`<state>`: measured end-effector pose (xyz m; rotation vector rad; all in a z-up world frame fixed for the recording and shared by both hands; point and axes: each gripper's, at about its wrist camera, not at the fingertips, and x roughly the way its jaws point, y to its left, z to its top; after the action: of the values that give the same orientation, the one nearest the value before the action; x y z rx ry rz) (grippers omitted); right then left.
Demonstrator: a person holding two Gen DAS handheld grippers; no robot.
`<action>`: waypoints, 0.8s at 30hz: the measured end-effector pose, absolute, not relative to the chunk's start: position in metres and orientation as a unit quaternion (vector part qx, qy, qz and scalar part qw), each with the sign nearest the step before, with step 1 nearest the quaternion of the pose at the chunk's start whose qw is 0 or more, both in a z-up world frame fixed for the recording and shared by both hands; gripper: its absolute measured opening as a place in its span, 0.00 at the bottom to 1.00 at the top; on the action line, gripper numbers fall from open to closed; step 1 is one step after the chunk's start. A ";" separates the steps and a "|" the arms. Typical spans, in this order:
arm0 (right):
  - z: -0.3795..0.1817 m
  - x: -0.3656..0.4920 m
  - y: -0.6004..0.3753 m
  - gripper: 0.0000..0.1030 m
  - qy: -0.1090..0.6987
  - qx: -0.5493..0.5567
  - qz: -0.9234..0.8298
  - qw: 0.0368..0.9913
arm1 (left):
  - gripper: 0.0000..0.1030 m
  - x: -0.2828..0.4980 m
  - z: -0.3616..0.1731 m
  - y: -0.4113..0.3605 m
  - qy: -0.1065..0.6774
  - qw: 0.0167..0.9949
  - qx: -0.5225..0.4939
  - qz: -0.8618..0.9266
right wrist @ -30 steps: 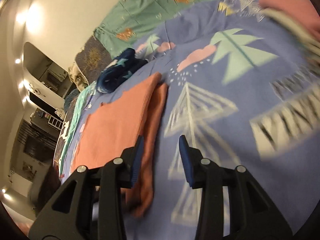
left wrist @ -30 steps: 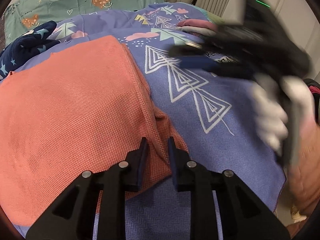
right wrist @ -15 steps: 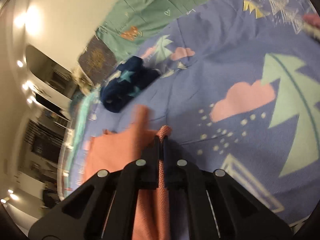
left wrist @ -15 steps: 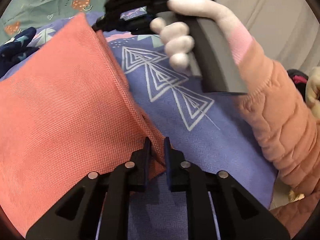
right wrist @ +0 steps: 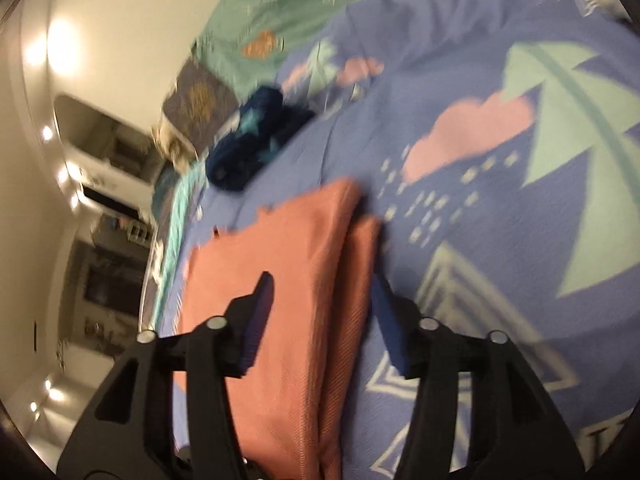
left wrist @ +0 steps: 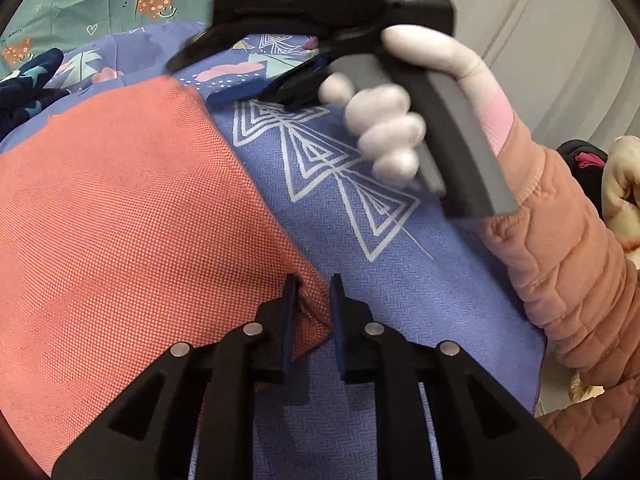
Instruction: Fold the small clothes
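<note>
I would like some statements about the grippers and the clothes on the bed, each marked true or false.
1. The right gripper is open. True.
2. The orange garment lies on a bare wooden table. False: it lies on the purple patterned bedspread.
3. The left gripper has a corner of the orange garment between its fingers. True.
4. The dark blue star-print garment lies on top of the orange one. False: it lies apart, farther away.

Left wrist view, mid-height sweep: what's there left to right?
coral cloth → blue printed blanket → white-gloved hand on the right gripper's handle → pink quilted sleeve
</note>
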<state>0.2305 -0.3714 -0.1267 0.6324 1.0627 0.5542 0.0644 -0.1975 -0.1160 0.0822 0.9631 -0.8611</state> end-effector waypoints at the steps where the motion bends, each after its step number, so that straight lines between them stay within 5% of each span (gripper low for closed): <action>1: -0.131 0.233 -0.361 0.41 0.503 0.267 0.242 0.786 | 0.15 0.064 -0.116 -0.198 0.448 0.798 0.041 -0.401; 2: -0.131 0.234 -0.354 0.07 0.501 0.244 0.220 0.800 | 0.15 0.063 -0.115 -0.199 0.446 0.799 0.045 -0.401; 12: -0.146 0.240 -0.365 0.04 0.474 0.264 0.212 0.813 | 0.20 0.067 -0.119 -0.200 0.446 0.779 0.033 -0.439; 16: -0.122 0.221 -0.366 0.25 0.458 0.232 0.167 0.842 | 0.32 0.060 -0.116 -0.204 0.435 0.783 0.051 -0.441; 19: -0.089 0.181 -0.361 0.26 0.418 0.180 0.174 0.873 | 0.41 0.053 -0.112 -0.205 0.425 0.788 0.062 -0.441; 24: -0.076 0.115 -0.345 0.26 0.412 0.131 0.237 0.870 | 0.42 0.043 -0.105 -0.187 0.425 0.793 0.048 -0.434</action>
<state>0.1152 -0.3452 -0.0759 0.2734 0.8625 0.4949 0.0429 -0.1869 -0.1051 0.1043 0.9131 -0.9330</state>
